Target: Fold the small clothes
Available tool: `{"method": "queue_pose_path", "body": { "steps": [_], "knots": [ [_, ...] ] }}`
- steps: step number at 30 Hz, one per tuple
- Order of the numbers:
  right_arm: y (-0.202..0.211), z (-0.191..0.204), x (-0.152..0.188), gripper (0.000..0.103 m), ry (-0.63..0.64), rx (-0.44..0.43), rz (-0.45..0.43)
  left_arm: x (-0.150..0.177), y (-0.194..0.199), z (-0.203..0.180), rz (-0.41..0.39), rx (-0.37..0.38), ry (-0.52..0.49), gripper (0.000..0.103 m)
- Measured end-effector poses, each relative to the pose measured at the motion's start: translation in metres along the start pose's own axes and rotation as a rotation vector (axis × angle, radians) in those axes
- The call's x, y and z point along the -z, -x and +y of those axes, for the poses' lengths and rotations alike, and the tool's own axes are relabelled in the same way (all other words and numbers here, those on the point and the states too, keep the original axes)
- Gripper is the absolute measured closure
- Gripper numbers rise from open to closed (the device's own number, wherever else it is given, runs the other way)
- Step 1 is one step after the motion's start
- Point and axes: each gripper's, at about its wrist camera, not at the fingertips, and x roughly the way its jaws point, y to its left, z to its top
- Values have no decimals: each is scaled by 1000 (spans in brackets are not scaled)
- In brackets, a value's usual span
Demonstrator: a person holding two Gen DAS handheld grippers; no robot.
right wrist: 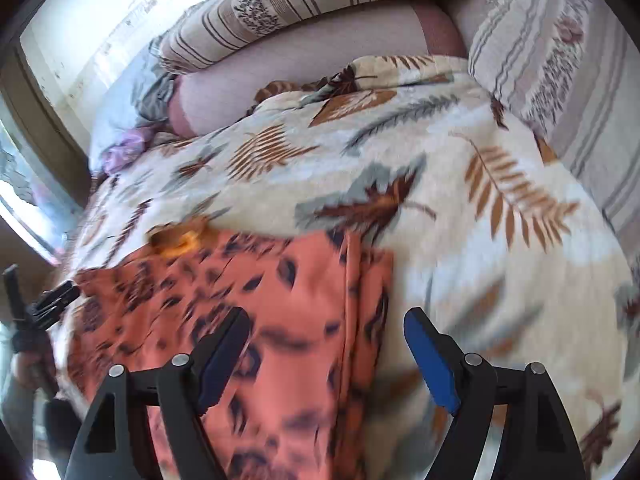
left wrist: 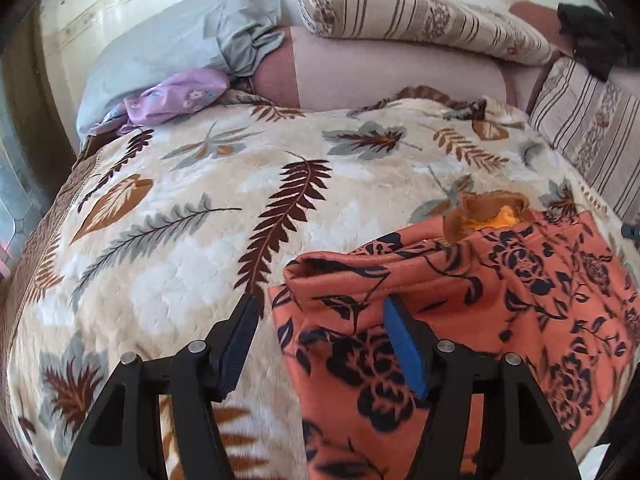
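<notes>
1. A blanket [left wrist: 192, 200] with a leaf print covers the bed and fills most of both views; every place below is given from it.
2. A striped quilt [left wrist: 420, 16] is rolled along the blanket's far edge, against the wall, and bends round to its far right side.
3. A pale pink bolster [left wrist: 392, 76] lies between that quilt and the blanket's far edge.
4. A grey cloth [left wrist: 224, 36] is bunched at the blanket's far left corner, over a pale blue pillow.
5. The garment [left wrist: 460, 312], orange with a dark flower print, lies on the near part of the blanket, folded, with one fold edge turned up on its left side. Its brown collar with yellow lining sits at the end away from the cameras.
6. A lilac cloth [left wrist: 176, 96] lies just in front of the grey one, at the blanket's far left edge.
7. The right gripper [right wrist: 326, 322] hangs over the garment's right edge, jaws wide apart and holding nothing; this view is blurred.
8. The left gripper [left wrist: 320, 306] hangs over the garment's left fold edge, jaws well apart, gripping nothing; one finger is above the bare blanket, the other above the garment.
</notes>
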Motion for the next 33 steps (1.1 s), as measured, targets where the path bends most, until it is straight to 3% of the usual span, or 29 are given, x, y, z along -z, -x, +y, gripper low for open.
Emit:
{"method": "queue_pose_path", "body": {
  "steps": [3,4,5,6,7,8,11,14,16,17,18,20,21,23,24,25,27,28,33],
  "knots": [
    [-30,2,-10,28,6,28,32,-7,-14,-2,20,-3,3,37],
    [-38,2,-11,40,18,28,54,-6,-14,-3,21,-1,5,37],
    [-49,4,-11,64,38,35,91,-8,-18,-4,24,-2,2,37],
    [-59,10,-11,75,68,61,125,-9,-22,-4,37,-6,0,54],
    [-62,13,-10,84,86,71,133,-11,-26,-5,67,-10,0,98],
    [-60,20,-11,96,105,84,135,-13,-27,-4,93,-34,7,100],
    [-23,41,-17,98,185,130,58,-21,7,0,-5,-38,41,101],
    [23,43,-30,98,194,169,-65,-32,37,3,-96,-46,50,101],
    [27,28,-40,98,147,186,-83,-39,24,4,-83,-68,39,101],
    [15,16,-43,97,105,196,-76,-40,7,4,-46,-93,30,100],
    [0,8,-43,96,79,188,-51,-38,-20,7,40,-107,39,96],
    [-48,-13,-37,82,11,159,90,-25,-66,11,210,-126,57,93],
    [-71,-25,-28,81,-39,161,175,-24,-61,9,165,-145,44,89],
    [-58,-28,-21,78,-73,132,99,-25,-37,9,120,-140,36,66],
    [-50,-27,-19,77,-83,129,88,-25,-23,10,96,-132,40,44],
    [-39,-25,-17,71,-78,150,76,-25,-3,11,47,-147,45,35],
    [-18,-14,-13,48,-37,214,51,-22,36,10,-53,-178,58,30],
    [-7,-7,-9,30,-18,228,33,-19,54,8,-82,-169,65,26],
    [45,42,11,27,89,267,-43,11,111,-12,-139,-97,102,24]
  ]
}}
